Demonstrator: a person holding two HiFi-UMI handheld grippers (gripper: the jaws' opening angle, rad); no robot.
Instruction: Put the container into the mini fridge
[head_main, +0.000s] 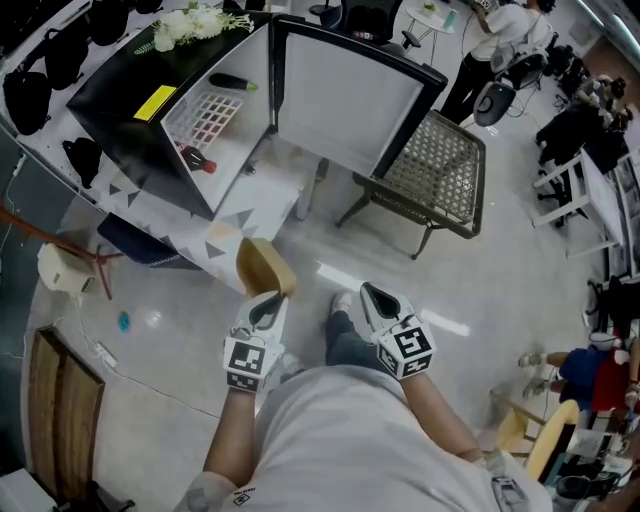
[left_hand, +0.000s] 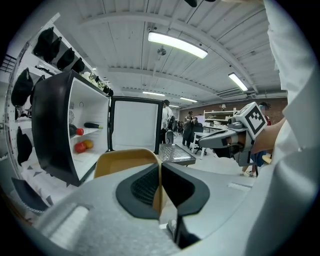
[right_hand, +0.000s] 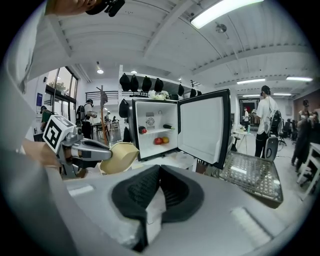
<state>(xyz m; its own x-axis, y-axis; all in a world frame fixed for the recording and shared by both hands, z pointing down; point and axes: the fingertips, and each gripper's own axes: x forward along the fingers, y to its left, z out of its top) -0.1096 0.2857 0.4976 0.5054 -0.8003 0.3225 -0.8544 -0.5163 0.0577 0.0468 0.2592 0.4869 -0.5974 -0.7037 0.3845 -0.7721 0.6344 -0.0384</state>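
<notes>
A tan, bowl-like container (head_main: 266, 267) hangs in front of me with my left gripper (head_main: 268, 302) shut on its thin wall. In the left gripper view the jaws (left_hand: 160, 172) pinch that wall, and the container's rim (left_hand: 125, 159) shows just beyond them. The black mini fridge (head_main: 140, 110) stands ahead to the left on a patterned table, its door (head_main: 345, 95) swung wide. My right gripper (head_main: 373, 297) is shut with nothing in it, held beside the left one. The right gripper view shows its closed jaws (right_hand: 160, 175), the container (right_hand: 120, 156) at left and the fridge (right_hand: 152, 131) beyond.
Inside the fridge are a dark bottle (head_main: 197, 160) and red and orange fruit (left_hand: 82, 145) on white shelves. A metal mesh chair (head_main: 435, 175) stands right of the door. A wooden chair (head_main: 60, 410) is at the near left. People (head_main: 510, 35) stand at the back.
</notes>
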